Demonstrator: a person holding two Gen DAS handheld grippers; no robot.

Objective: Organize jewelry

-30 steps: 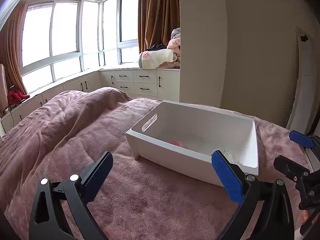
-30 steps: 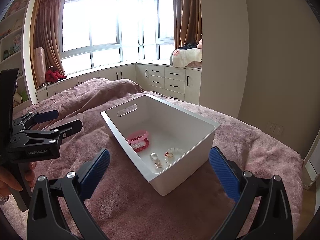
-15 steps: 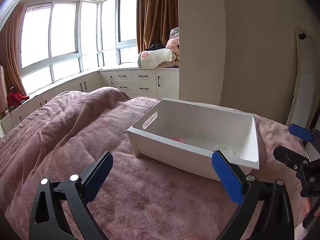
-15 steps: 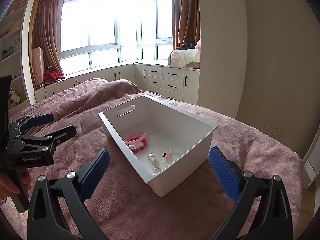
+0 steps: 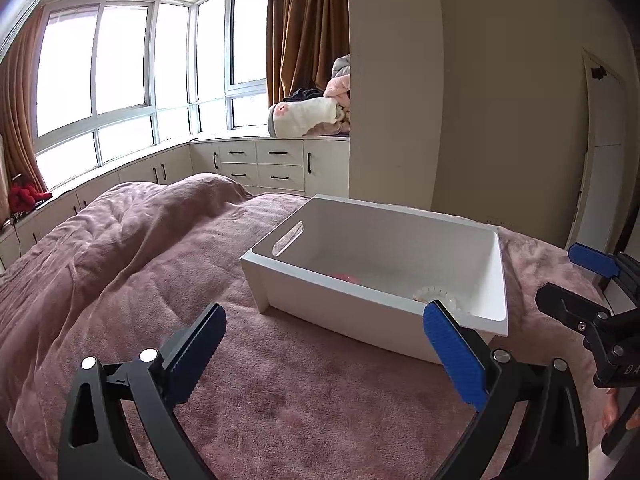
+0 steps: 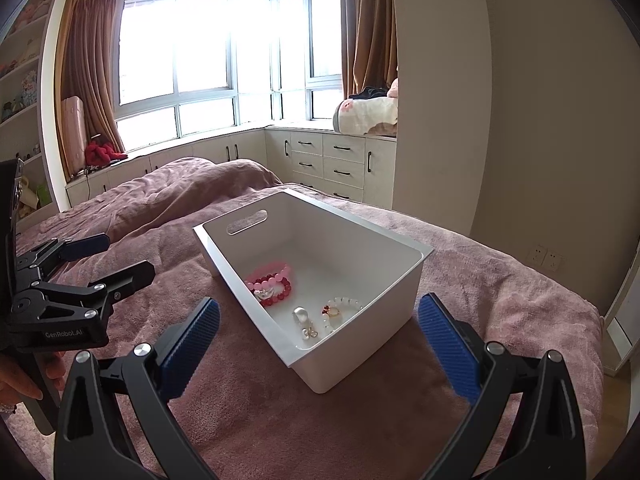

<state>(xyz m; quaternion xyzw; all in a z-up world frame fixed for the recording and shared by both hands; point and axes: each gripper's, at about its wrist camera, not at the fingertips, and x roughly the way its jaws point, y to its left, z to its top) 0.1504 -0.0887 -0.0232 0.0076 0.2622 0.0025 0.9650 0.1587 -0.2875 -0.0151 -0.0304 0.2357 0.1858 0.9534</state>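
A white plastic bin [image 6: 360, 224] with a handle slot stands on the pink bedspread [image 6: 260, 420]; it also shows in the left wrist view [image 5: 344, 300]. Inside lie pink and red bead bracelets [image 6: 272, 280], a white bead bracelet [image 6: 340, 306] and small earrings [image 6: 306, 324]. My right gripper [image 6: 320, 332] is open and empty, just short of the bin's near corner. My left gripper [image 5: 324, 340] is open and empty, in front of the bin's long side. Each gripper shows in the other's view, the left [image 6: 84, 264] and the right [image 5: 584, 280].
The bedspread [image 5: 140, 280] rises in a rumpled hump toward the far left. White drawers [image 6: 324, 160] and a window seat with folded blankets [image 6: 368, 116] line the back. A wall column [image 5: 392, 120] stands behind the bin. The bed edge drops off at the right.
Both grippers have drawn back a little from the bin and lowered slightly. Both stay open and empty. The bin and jewelry have not moved.
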